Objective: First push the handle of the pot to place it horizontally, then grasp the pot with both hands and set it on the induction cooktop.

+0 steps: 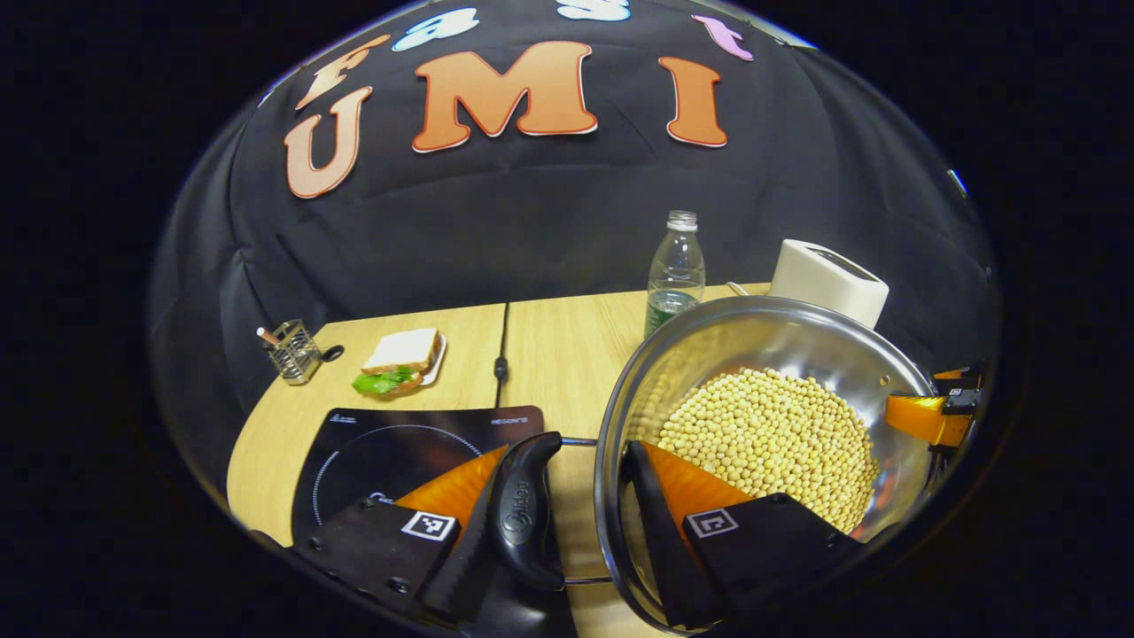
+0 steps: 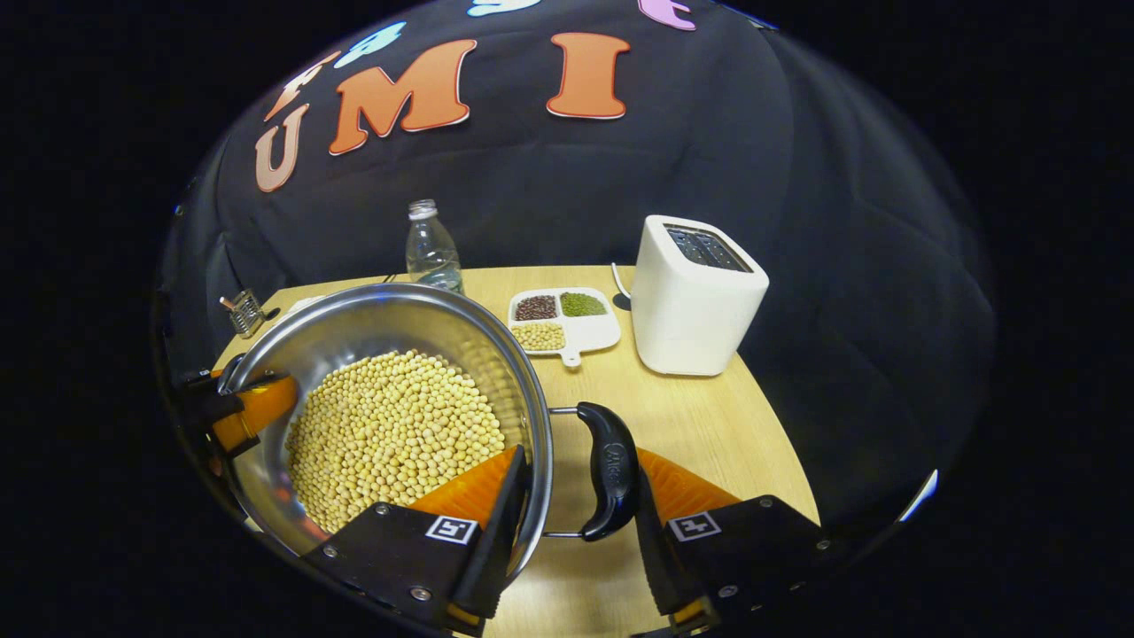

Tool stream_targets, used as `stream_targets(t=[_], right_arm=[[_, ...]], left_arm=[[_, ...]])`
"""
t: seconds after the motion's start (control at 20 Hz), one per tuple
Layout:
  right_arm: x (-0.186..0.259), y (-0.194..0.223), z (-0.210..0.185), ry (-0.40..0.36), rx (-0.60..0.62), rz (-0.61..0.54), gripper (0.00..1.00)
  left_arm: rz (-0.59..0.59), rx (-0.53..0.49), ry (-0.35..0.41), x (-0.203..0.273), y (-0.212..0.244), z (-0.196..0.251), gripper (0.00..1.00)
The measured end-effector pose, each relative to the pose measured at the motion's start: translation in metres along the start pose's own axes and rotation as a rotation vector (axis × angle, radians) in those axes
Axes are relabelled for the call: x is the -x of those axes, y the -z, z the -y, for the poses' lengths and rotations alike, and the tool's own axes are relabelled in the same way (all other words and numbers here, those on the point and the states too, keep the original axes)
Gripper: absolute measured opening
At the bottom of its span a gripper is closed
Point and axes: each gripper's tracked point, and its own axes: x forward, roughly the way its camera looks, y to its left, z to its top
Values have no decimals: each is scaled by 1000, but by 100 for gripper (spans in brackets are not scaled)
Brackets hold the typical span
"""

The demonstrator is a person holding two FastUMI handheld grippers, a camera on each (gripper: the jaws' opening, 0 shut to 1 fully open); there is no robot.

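Pot (image 1: pixel 771 425) full of beans sits on the desk (image 1: pixel 549 354), right of the cooktop (image 1: pixel 390 452). Left tool (image 1: pixel 567 523) and right tool (image 2: pixel 576 523) each straddle rim and side handle; pinch unclear. Uneven lift tips beans out.

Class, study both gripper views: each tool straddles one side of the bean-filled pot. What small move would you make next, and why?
Probably close both tools. The left tool has one finger inside the pot and one outside its black handle; the right tool straddles the other handle likewise, with gaps visible. The induction cooktop lies beside the pot, so grip before lifting.
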Motion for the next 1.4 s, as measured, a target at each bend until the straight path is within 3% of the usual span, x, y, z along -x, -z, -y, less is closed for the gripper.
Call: stream_targets(t=[0.1,0.25,0.35,0.45,0.5,0.7,1.1,1.15,1.2,1.25,1.3,1.4], right_arm=[[0,-2,2,-22,17,9,59],[2,4,7,-45,35,16,64],[0,4,4,-60,55,22,59],[-3,-7,6,-70,76,38,64],[-4,-7,6,-76,78,38,64],[-7,-12,8,-93,106,42,64],[-10,-16,10,-127,160,49,64],[-10,-17,12,-133,161,51,60],[-10,-18,13,-139,162,52,64],[-11,-16,13,-142,167,51,60],[-12,-16,13,-145,171,51,64],[-11,-16,14,-151,183,54,64]], left_arm=[[12,7,-25,11,-1,-17,80],[22,20,-58,27,2,-43,77],[26,35,-79,36,3,-63,77],[33,60,-101,44,4,-82,83],[35,67,-112,48,6,-90,77],[35,84,-141,66,15,-124,82],[38,149,-206,87,27,-195,77],[39,151,-213,88,27,-203,80],[41,156,-219,89,26,-210,80],[43,158,-226,91,26,-217,80],[45,161,-232,93,25,-224,80],[44,159,-234,92,24,-236,80]])
